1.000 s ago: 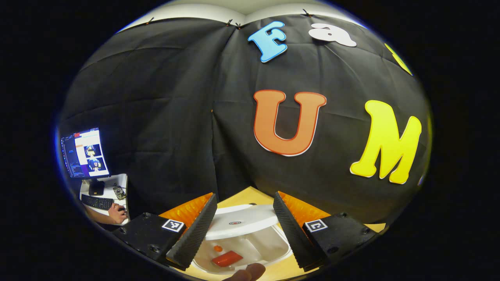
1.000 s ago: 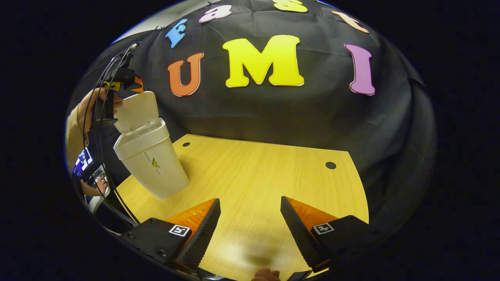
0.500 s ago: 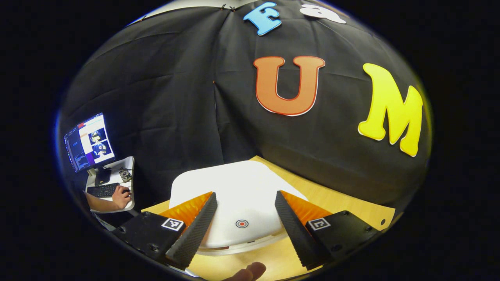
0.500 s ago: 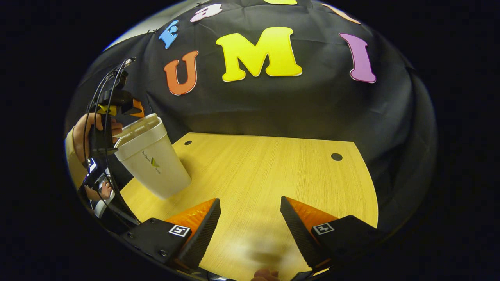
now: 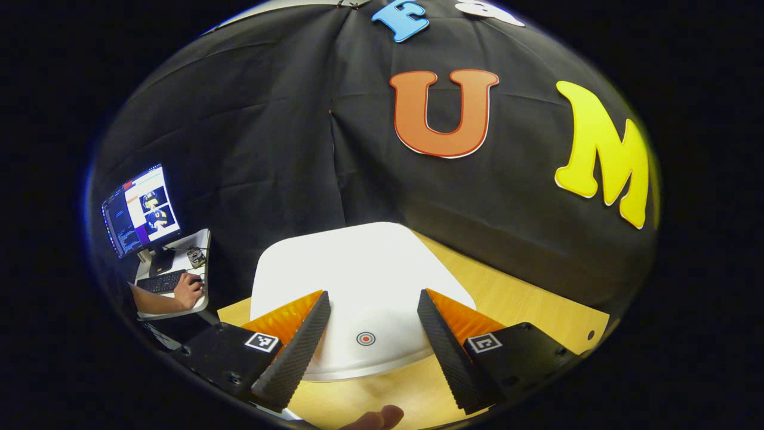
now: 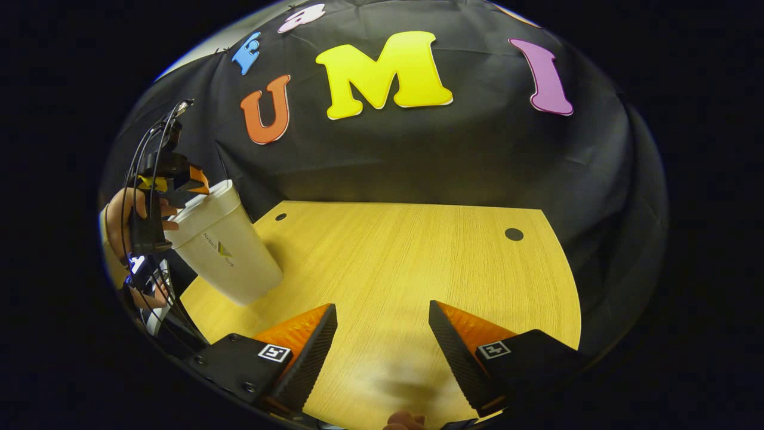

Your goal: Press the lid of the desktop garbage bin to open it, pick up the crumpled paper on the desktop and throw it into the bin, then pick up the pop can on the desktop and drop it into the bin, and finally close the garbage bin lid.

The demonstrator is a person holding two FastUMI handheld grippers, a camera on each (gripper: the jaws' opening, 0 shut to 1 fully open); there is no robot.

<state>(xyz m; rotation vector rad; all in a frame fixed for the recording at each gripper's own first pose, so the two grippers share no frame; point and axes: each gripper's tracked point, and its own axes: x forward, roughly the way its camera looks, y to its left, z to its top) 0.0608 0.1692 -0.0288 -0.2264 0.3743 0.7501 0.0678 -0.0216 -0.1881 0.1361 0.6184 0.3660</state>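
Yellow wood makes up the table (image 6: pixel 418 257), and the white bin (image 6: pixel 224 254) stands at its left end by the black cloth wall. A second ago the lid (image 5: pixel 358 280) was up and red stuff showed inside the bin. Now the lid is down flat, so the paper and can look put away and the job looks almost done. Over the lid sits the left gripper (image 5: pixel 373 340), its jaws wide apart and holding nothing. The right gripper (image 6: pixel 382 349) hangs over bare table, jaws apart and empty too.
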